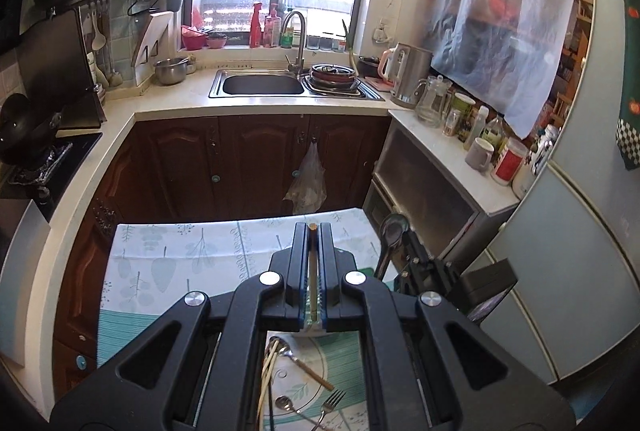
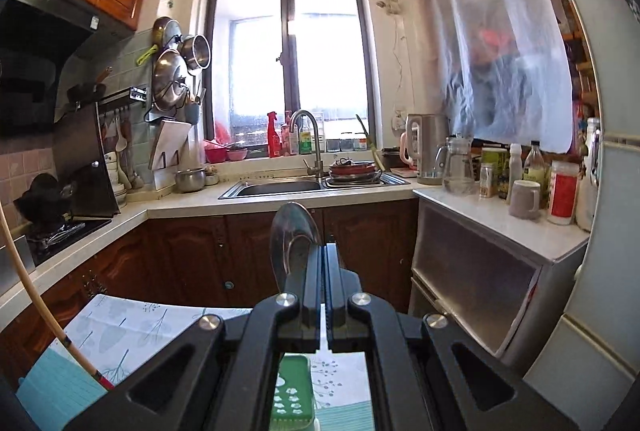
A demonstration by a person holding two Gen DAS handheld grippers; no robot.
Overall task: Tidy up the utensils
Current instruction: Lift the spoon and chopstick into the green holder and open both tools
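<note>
Left wrist view: left tool [image 1: 314,231] clenched on a chopstick [image 1: 312,271], its long axis along the fingers. Remaining utensils [image 1: 296,383] lie on the table [image 1: 180,255] below it.

Right wrist view: right tool [image 2: 324,251] grasps a spoon [image 2: 292,239], bowl upward, handle hidden. A green holder [image 2: 292,395] sits directly beneath, partly cut off.

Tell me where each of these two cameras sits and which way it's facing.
Left wrist: sits on the left gripper, looks out and slightly down across the patterned tablecloth toward the sink and window; its fingers are shut on a chopstick, and the right gripper holding a spoon shows beside it.
Right wrist: sits on the right gripper, aimed nearly level at the same sink and window; its fingers clamp the spoon.
Shared: sink, faucet, kettle, tablecloth, spoon.
</note>
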